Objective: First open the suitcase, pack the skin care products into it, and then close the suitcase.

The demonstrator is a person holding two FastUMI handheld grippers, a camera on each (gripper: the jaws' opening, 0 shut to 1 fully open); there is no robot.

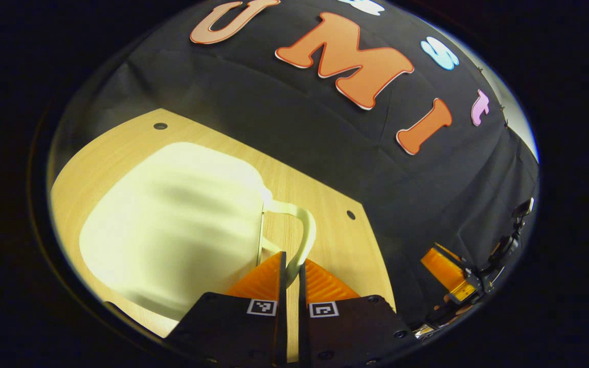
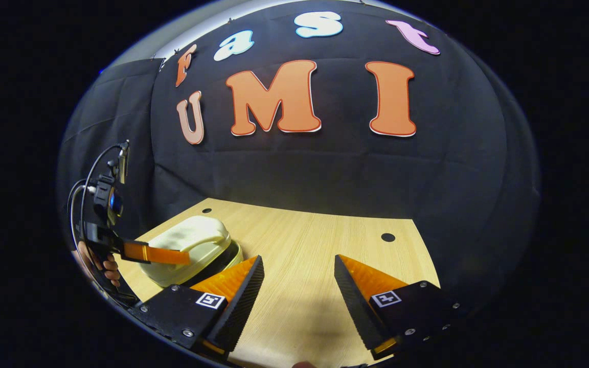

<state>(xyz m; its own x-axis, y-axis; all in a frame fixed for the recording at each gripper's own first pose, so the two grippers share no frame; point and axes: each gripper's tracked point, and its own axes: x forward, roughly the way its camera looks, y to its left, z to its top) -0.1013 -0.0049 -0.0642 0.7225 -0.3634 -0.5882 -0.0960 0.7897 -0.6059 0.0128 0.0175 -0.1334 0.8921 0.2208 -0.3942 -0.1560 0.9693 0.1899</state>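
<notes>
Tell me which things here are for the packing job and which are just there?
For the job:
- pale yellow hard-shell suitcase with its curved handle
- left tool, shut on that handle
- right tool, open above the table

Just there:
- light wooden table
- black cloth wall

The left gripper view sits very close to the suitcase (image 1: 172, 225), low over the desk (image 1: 325, 204), and looks forward along its own fingers (image 1: 266, 278) toward the booth wall. The right gripper view stands farther back, above the desk's bare middle, facing the same wall straight on. Both views share the suitcase, the desk and the wall. Each camera also catches the other gripper at its edge.
</notes>
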